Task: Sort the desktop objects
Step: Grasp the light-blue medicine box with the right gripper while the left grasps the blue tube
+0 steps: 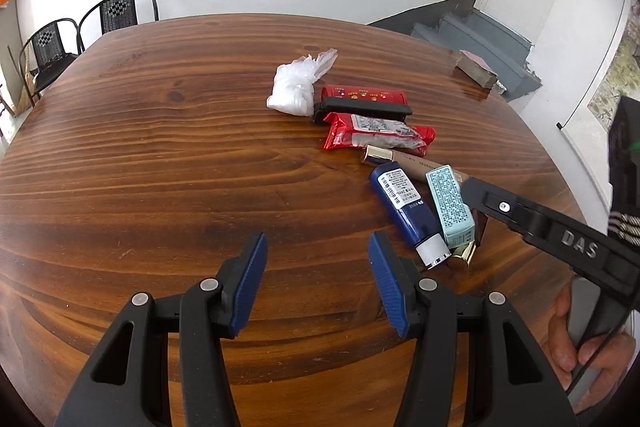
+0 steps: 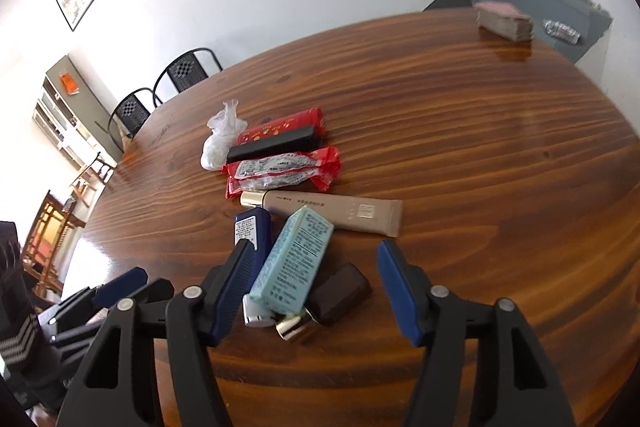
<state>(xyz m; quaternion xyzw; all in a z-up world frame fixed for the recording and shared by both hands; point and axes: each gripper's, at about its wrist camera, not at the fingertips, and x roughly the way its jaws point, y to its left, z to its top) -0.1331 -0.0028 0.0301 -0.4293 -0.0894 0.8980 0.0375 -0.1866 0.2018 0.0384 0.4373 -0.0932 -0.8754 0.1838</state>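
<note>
The left tongs point(image 1: 318, 283) stand spread over bare wood of the desk point(image 1: 160, 155), nothing between their blue pads, in the lower middle of the left wrist view. The right tongs point(image 2: 312, 287) are spread too, in the lower middle of the right wrist view; the turquoise box point(image 2: 294, 261) and a dark brown case point(image 2: 340, 293) lie between the pads, which do not press them. The box covers most of the blue tube point(image 2: 252, 231) and of a gold cap point(image 2: 292, 327). Its print is too small to read. The label on the blue tube point(image 1: 404, 203) shows a barcode and small letters I cannot read surely. The beige tube point(image 2: 340, 213) lies just behind them, then a red wrapper point(image 2: 280, 171), a black bar point(image 2: 272, 147), a red tube point(image 2: 280, 127) and a white plastic bag point(image 2: 220, 143) in the centre. The arm of the right tongs point(image 1: 560, 231) carries the raised letters "DAS". A hand point(image 1: 576, 343) is cut off in the lower right corner.
</note>
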